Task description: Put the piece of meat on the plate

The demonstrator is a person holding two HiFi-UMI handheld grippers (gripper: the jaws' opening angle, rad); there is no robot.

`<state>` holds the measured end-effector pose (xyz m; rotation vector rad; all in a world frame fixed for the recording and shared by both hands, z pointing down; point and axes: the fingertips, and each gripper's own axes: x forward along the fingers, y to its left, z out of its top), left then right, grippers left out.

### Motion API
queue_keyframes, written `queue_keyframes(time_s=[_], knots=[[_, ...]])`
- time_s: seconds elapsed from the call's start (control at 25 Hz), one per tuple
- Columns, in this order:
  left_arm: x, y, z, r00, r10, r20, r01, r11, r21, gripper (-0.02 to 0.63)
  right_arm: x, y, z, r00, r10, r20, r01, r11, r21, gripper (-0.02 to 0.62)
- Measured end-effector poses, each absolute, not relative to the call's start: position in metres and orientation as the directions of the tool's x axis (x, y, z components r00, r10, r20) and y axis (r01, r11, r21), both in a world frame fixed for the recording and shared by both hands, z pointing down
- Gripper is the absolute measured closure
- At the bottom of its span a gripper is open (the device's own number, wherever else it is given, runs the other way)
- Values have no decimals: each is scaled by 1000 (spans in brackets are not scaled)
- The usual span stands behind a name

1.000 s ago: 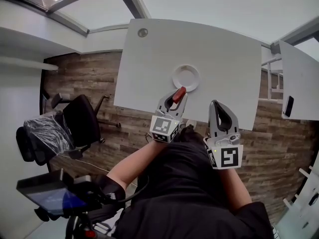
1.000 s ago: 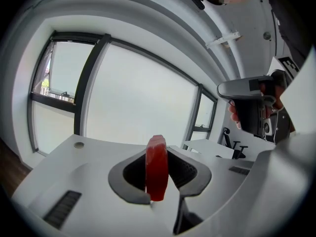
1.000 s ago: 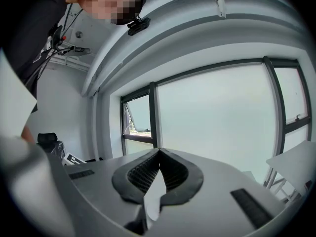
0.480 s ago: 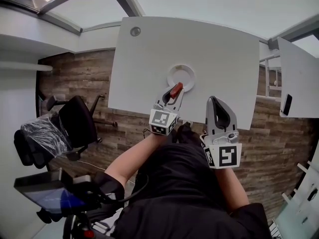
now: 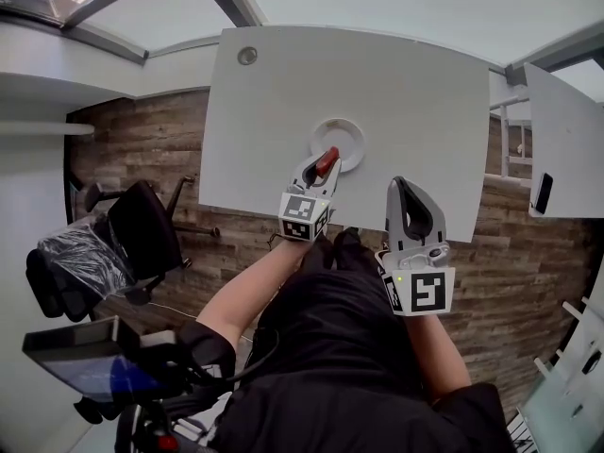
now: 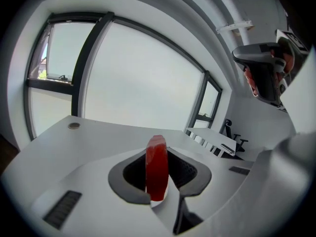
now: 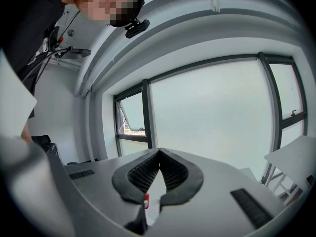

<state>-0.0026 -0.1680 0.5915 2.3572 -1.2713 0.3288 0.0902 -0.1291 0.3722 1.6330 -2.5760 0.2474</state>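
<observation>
A red slice of meat stands on edge between the jaws of my left gripper, which is shut on it. In the head view the meat hangs at the near left rim of a small white plate on the white table. In the left gripper view the meat fills the gap of the left gripper; the plate is hidden there. My right gripper hovers at the table's near edge, right of the plate. Its jaws meet at the tips, seen in the right gripper view, with nothing held.
A round grommet sits in the table's far left corner. A second white table with a dark flat device stands to the right. A black office chair is on the wooden floor at the left.
My left gripper has sunk and moved forward with the meat, from short of the plate to its near rim. The right gripper has barely moved.
</observation>
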Motion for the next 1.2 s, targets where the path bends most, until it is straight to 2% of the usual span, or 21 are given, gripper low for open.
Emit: queue_keyframes(time_s=[0.56, 0.76, 1.2], knots=[[9, -190, 635, 563, -662, 494, -826, -459, 327, 509, 81, -132, 386, -437, -881, 182, -899, 424, -109, 590], [5, -195, 661, 535, -657, 532, -844, -393, 365, 510, 86, -132, 388, -431, -882, 188, -902, 417, -109, 590], [22, -198, 684, 548, -601, 582, -836, -426, 346, 510, 103, -129, 395, -405, -890, 209, -914, 391, -105, 589]])
